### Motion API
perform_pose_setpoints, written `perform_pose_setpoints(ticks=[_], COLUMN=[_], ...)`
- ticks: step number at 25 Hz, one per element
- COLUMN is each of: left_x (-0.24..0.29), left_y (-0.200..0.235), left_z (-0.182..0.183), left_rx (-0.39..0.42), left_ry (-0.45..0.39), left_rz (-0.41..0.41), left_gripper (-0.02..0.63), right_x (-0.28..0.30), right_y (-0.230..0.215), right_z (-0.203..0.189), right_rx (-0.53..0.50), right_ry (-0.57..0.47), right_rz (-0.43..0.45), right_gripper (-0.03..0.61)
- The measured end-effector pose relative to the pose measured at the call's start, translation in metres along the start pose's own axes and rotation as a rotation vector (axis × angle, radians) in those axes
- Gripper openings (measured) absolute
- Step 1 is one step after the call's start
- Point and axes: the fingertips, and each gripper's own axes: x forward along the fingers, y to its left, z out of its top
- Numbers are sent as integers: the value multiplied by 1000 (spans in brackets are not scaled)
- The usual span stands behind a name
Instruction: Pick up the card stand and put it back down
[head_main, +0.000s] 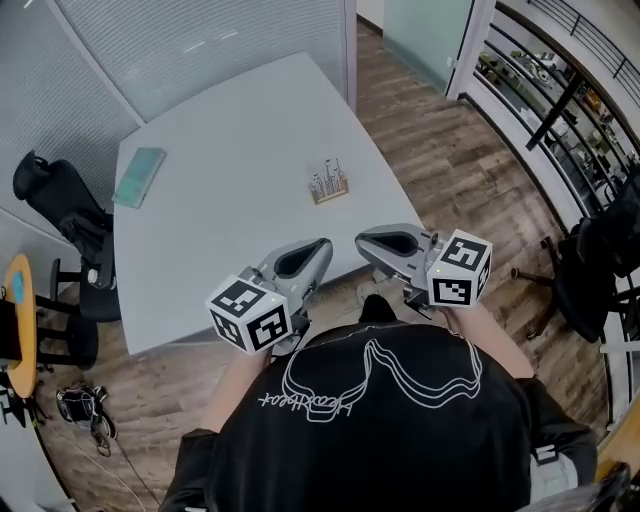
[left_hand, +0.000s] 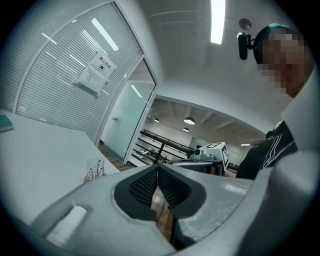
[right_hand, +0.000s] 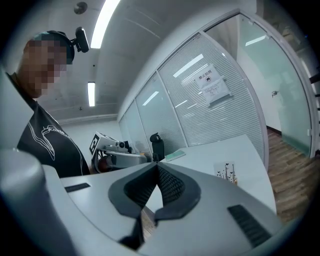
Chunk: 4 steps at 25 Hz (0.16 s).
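Pale grey laminate is seen across the table (head_main: 230, 130), and the card stand (head_main: 329, 184) is found upright on it toward the right edge, a white printed card set in a low wooden base. The stand is left well apart from both claws, farther along the table than they are. The left claw (head_main: 322, 246) is held over the near edge of the table, in front of the person's black shirt (head_main: 370, 430). In the left gripper view its jaws are seen pressed together at the tips, with nothing caught between the ribbed pads. The right claw (head_main: 362, 243) is held just beside it, close to the table's near right corner, where the wooden floor (head_main: 450, 170) begins. Its jaws are likewise seen closed tip to tip and empty in the right gripper view. The two claws are pointed roughly toward each other, their tips near but apart. A teal flat item (head_main: 139, 176) is laid near the far left corner of the table, well apart from the stand. A black office chair (head_main: 60, 205) is parked beside the table's left side. In each gripper view the stand is seen on the table off to one side of the closed jaws, not between them.
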Motion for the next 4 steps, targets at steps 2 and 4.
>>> perform_pose_setpoints(ticks=[2, 4], left_x=[-3, -5], left_y=[-4, -9], left_z=[-2, -5], left_rx=[2, -2], left_ry=[2, 6], left_rz=[0, 0], left_gripper=[15, 15], right_x=[-2, -5], right_y=[4, 9], right_z=[0, -2], right_rx=[4, 9], right_ry=[-5, -8], right_rz=[-2, -2], right_gripper=[8, 8])
